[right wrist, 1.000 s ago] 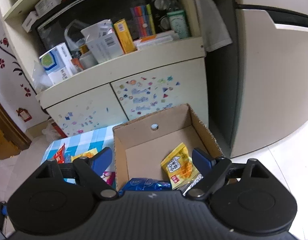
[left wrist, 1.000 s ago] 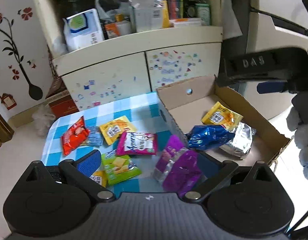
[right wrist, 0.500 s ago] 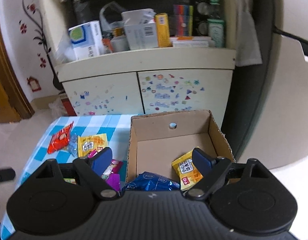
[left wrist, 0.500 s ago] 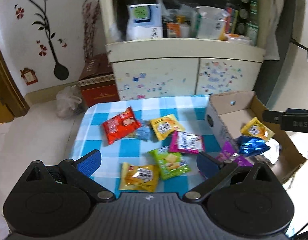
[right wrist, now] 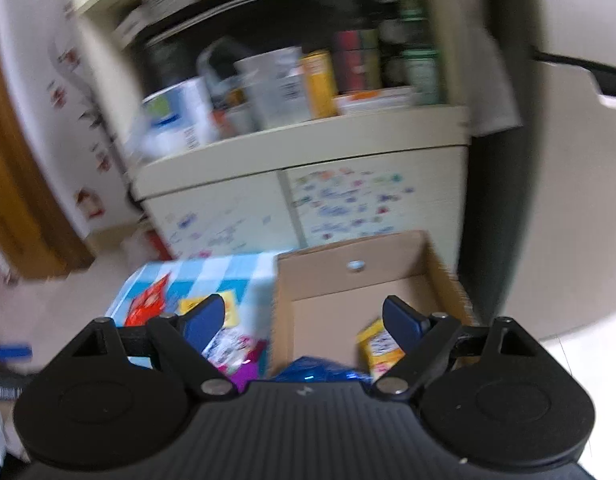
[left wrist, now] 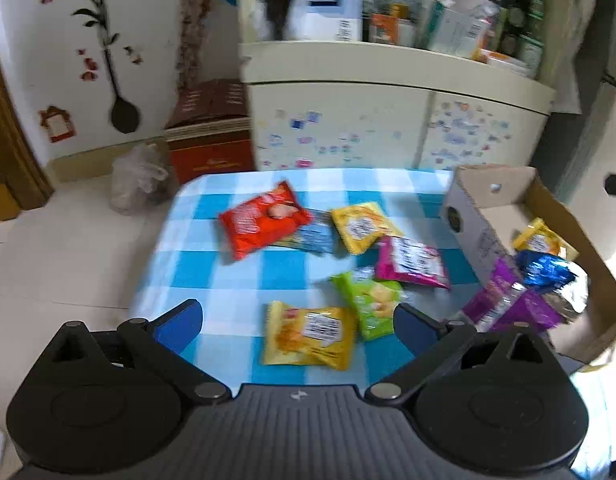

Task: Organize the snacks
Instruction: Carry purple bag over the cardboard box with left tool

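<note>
My left gripper (left wrist: 298, 322) is open and empty above the near edge of the blue-checked table (left wrist: 196, 272). On the table lie a red packet (left wrist: 264, 218), a yellow packet (left wrist: 361, 226), a pink packet (left wrist: 413, 260), a green packet (left wrist: 369, 298) and an orange-yellow packet (left wrist: 309, 332) between my fingers. The cardboard box (left wrist: 495, 216) at the right holds a yellow packet (left wrist: 541, 240), a blue one (left wrist: 545, 270) and purple ones (left wrist: 507, 304). My right gripper (right wrist: 304, 322) is open and empty over the box (right wrist: 347, 308).
A cream cabinet (left wrist: 387, 120) with stickered doors and cluttered shelves stands behind the table. A red carton (left wrist: 212, 136) and a plastic bag (left wrist: 138, 178) sit on the floor at the left. A white fridge (right wrist: 579, 200) stands to the right of the box.
My left gripper has swung left from the box to face the table, leaving the purple packet in the box. My right gripper has shifted a little and its view is now blurred.
</note>
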{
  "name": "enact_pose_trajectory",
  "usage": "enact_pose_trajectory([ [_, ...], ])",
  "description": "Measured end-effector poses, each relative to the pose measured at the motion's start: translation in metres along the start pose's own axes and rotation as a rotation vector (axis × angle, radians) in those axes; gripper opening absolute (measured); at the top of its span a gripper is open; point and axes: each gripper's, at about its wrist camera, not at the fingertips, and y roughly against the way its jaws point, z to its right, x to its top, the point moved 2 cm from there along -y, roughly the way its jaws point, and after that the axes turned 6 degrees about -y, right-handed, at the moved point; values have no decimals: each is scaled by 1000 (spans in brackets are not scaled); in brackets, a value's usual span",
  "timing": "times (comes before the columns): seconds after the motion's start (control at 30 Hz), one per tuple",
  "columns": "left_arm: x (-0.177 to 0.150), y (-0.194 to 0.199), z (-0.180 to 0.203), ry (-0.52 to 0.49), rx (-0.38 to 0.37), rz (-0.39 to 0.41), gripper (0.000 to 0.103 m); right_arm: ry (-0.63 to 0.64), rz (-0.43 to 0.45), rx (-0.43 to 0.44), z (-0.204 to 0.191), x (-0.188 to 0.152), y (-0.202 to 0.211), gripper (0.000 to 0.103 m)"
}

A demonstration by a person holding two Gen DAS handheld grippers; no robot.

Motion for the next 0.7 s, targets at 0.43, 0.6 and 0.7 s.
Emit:
enact_pose_trajectory([
  [0.43,-18,-52,121,-380,-241,102,103,-152,32,-48,28,12,7,86],
  [0.6,-20,-70,145,-499,-278,103,103,-158,35,-44,27,13,9,86],
  [0.7,-16,-78,150,-518,-300,116,103,-169,28,-40,28,14,8,86],
])
